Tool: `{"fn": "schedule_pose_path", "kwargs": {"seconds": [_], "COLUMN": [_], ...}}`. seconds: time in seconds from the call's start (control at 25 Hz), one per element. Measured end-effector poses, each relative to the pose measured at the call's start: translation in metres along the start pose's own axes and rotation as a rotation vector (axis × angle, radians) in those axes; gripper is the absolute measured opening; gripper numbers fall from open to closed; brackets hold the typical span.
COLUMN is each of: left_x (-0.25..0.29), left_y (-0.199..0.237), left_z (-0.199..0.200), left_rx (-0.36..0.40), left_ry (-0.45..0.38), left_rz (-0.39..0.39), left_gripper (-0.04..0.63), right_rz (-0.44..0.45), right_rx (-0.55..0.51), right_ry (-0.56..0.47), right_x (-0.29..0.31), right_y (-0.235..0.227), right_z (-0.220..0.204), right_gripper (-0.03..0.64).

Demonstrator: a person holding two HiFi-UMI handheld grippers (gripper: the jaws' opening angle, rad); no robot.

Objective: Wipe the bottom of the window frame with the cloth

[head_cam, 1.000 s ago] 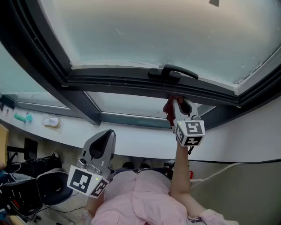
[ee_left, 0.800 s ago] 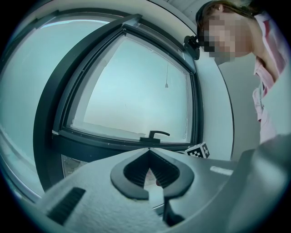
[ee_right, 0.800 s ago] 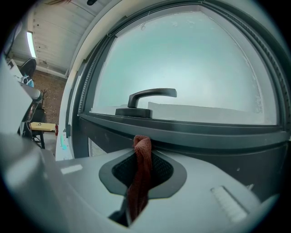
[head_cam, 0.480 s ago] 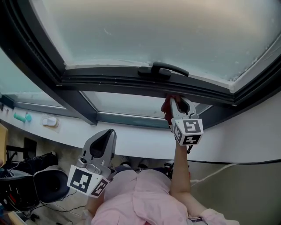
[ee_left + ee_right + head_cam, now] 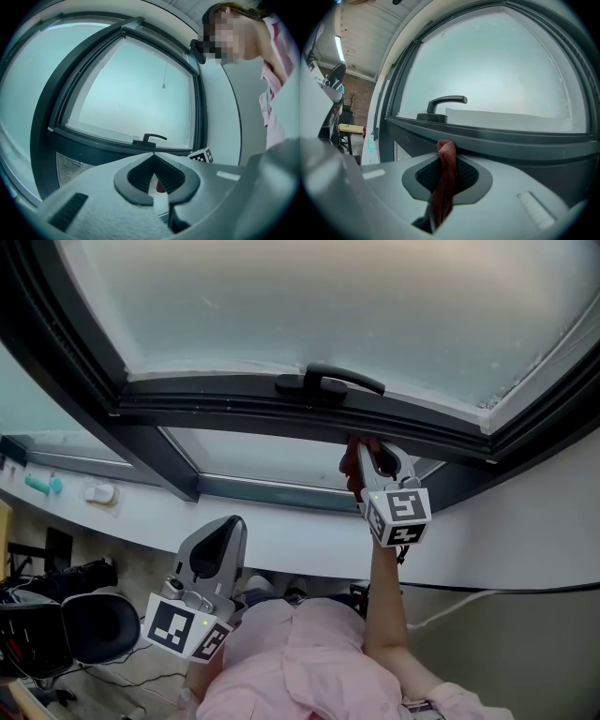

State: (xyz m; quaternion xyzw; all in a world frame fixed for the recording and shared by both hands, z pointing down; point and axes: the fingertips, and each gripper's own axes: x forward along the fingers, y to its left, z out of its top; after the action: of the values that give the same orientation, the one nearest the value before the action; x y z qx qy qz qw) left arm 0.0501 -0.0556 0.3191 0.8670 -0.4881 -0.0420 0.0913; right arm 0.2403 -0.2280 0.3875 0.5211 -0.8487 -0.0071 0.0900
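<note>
A red cloth (image 5: 446,176) is pinched in my right gripper (image 5: 446,161), and its bunched top presses against the dark bottom bar of the window frame (image 5: 520,140). In the head view the right gripper (image 5: 364,448) is raised to the bottom bar (image 5: 225,413), just below and right of the black window handle (image 5: 328,382). The cloth (image 5: 353,465) hangs at the gripper's left side. My left gripper (image 5: 228,529) is held low, away from the window, shut with nothing in it. In the left gripper view its fingertips (image 5: 153,161) meet.
A white sill (image 5: 281,531) runs below the lower pane. On its left end lie a small white object (image 5: 98,493) and a teal one (image 5: 37,485). Chairs (image 5: 89,624) stand on the floor at lower left. A cable (image 5: 469,601) runs along the right wall.
The right gripper and cloth have slid a little to the right along the bottom bar, relative to the handle. The head view has shifted. The left gripper has stayed put.
</note>
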Motion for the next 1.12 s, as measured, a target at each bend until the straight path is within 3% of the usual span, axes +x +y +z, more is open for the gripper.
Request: {"fn": "schedule_pose_path", "kwargs": {"seconds": [0.8, 1.12], "left_x": [0.01, 0.017], "left_y": [-0.022, -0.025], "left_z": [-0.005, -0.01], "left_rx": [0.008, 0.002], "left_ry": [-0.005, -0.002], "left_rz": [0.032, 0.027], "left_gripper": [-0.002, -0.002], "right_rz": [0.012, -0.023], "right_rx": [0.022, 0.019], "right_ry": [-0.032, -0.032], "right_x": [-0.014, -0.023], "right_y": [-0.023, -0.041], "right_z": [-0.005, -0.008], "right_gripper": [0.046, 0.046]}}
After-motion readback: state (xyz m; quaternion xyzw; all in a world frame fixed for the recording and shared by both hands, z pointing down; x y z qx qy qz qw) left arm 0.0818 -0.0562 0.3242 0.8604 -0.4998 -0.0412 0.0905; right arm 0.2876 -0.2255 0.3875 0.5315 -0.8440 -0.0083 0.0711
